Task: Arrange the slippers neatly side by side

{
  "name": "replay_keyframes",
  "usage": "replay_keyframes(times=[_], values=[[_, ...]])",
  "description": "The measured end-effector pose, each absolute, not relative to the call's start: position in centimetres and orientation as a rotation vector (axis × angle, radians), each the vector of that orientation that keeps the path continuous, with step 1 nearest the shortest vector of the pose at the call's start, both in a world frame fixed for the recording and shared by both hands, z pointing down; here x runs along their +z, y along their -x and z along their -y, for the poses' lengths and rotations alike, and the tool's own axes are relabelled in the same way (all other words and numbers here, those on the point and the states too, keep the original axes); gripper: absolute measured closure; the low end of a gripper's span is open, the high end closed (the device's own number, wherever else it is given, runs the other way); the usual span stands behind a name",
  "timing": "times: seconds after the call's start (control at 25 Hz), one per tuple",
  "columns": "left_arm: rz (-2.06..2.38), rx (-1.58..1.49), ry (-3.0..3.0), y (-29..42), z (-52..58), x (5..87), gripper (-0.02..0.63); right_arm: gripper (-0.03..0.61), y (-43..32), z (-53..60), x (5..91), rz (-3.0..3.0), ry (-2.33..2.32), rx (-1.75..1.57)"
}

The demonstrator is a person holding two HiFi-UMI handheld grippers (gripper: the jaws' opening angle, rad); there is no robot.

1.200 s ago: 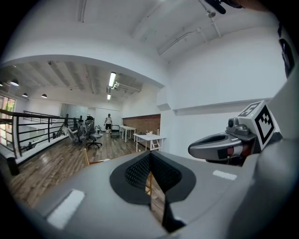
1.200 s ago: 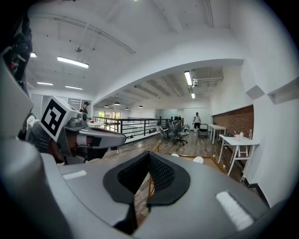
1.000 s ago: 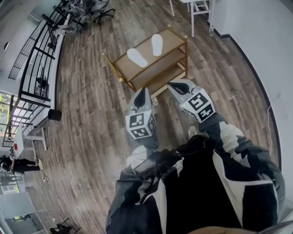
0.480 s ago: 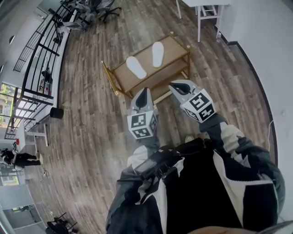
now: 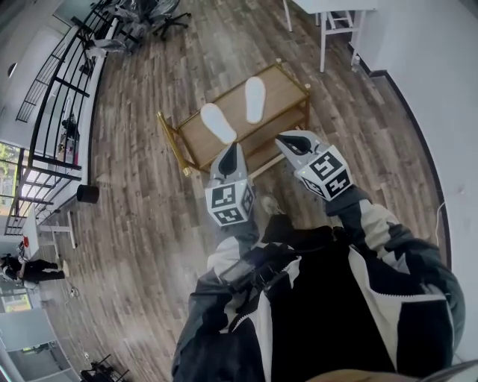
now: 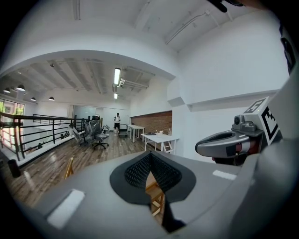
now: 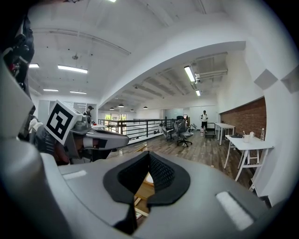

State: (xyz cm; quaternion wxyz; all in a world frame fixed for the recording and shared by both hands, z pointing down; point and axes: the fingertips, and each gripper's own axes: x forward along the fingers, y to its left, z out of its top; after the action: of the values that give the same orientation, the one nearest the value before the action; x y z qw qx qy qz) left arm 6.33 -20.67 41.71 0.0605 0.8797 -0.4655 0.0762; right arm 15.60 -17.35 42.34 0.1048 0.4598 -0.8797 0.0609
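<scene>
Two white slippers lie on top of a low wooden rack (image 5: 284, 86) on the floor. The left slipper (image 5: 217, 123) and the right slipper (image 5: 255, 98) are angled apart, with a gap between them. My left gripper (image 5: 229, 148) hangs in the air on the near side of the rack, shut with nothing in it. My right gripper (image 5: 288, 141) is beside it, also shut and empty. In the left gripper view the shut jaws (image 6: 150, 158) point over the rack, with the right gripper (image 6: 229, 144) alongside. The right gripper view shows its jaws (image 7: 149, 157) closed, the left gripper (image 7: 100, 139) at its left.
A black railing (image 5: 60, 97) runs along the left. Office chairs (image 5: 153, 11) stand far off, and a black bin (image 5: 87, 194) sits on the floor. A white table (image 5: 328, 11) and a white wall (image 5: 433, 67) are at right. A person (image 6: 117, 120) stands far away.
The rack with the slippers has drifted slightly left in the head view. Both grippers stay shut in about the same place. A shoe has come into view below the left gripper.
</scene>
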Motion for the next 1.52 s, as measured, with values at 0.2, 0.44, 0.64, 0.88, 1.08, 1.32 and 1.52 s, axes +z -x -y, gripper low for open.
replay_keyframes(times=[0.2, 0.44, 0.64, 0.88, 1.08, 1.32, 1.52], values=[[1.391, 0.245, -2.675, -6.4, 26.6, 41.3, 0.608, 0.572, -15.8, 23.1, 42.1, 2.581, -1.381, 0.189], [1.382, 0.248, -2.688, -4.3, 34.4, 40.7, 0.607, 0.572, -13.7, 30.9, 41.1, 2.583, -1.404, 0.182], [1.378, 0.221, -2.695, -2.2, 39.8, 40.3, 0.607, 0.572, -11.6, 36.6, 40.8, 2.578, -1.418, 0.168], [1.407, 0.172, -2.675, -0.2, 43.4, 40.2, 0.609, 0.572, -8.9, 40.7, 41.3, 2.588, -1.358, 0.153], [1.433, 0.141, -2.635, 1.5, 44.1, 40.4, 0.608, 0.572, -7.2, 42.2, 42.1, 2.607, -1.28, 0.174], [1.599, 0.149, -2.509, 2.3, 45.5, 41.4, 0.608, 0.572, -7.4, 45.0, 42.5, 2.666, -1.141, 0.166], [1.689, 0.165, -2.422, 2.0, 46.3, 42.1, 0.607, 0.572, -7.7, 47.2, 42.6, 2.697, -1.02, 0.163]])
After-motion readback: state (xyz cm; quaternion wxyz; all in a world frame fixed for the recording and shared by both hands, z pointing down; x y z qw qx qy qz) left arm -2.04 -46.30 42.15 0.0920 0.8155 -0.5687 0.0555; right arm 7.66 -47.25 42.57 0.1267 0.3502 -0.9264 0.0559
